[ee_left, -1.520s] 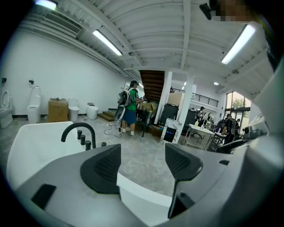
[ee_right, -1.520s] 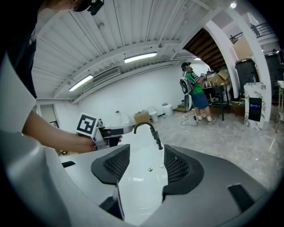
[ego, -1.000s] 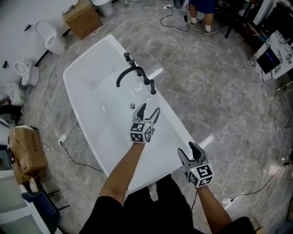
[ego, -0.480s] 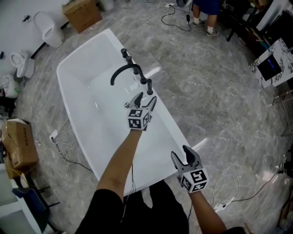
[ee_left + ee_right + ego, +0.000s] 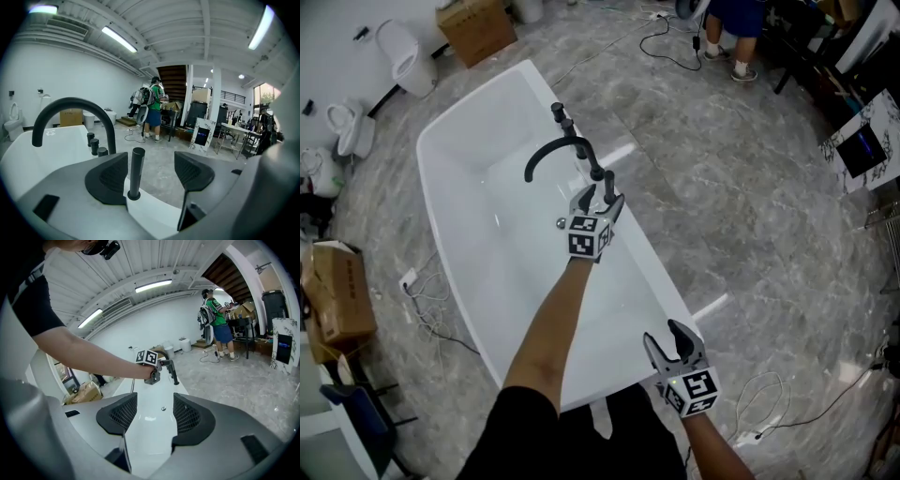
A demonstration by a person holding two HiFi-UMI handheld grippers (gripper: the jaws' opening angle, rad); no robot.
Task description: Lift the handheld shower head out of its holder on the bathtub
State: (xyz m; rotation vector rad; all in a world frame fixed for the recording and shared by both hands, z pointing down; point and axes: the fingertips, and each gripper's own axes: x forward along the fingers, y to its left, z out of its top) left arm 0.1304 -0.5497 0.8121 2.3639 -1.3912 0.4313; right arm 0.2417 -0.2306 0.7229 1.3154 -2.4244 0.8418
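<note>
**Left gripper around the shower head**

The handheld shower head (image 5: 136,171) stands upright in its holder on the bathtub (image 5: 649,255) rim, between the spread jaws of your left gripper (image 5: 152,176). It is close to the left jaw and clear of the right one. The black curved spout (image 5: 70,105) rises just beyond. Your right gripper (image 5: 150,416) hangs spread and empty over the tub's near end.

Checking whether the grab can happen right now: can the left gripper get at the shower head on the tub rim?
Probably yes. The left gripper has its jaws apart, and the upright shower head already stands between them, nearer the left jaw, with nothing in the way.
</note>
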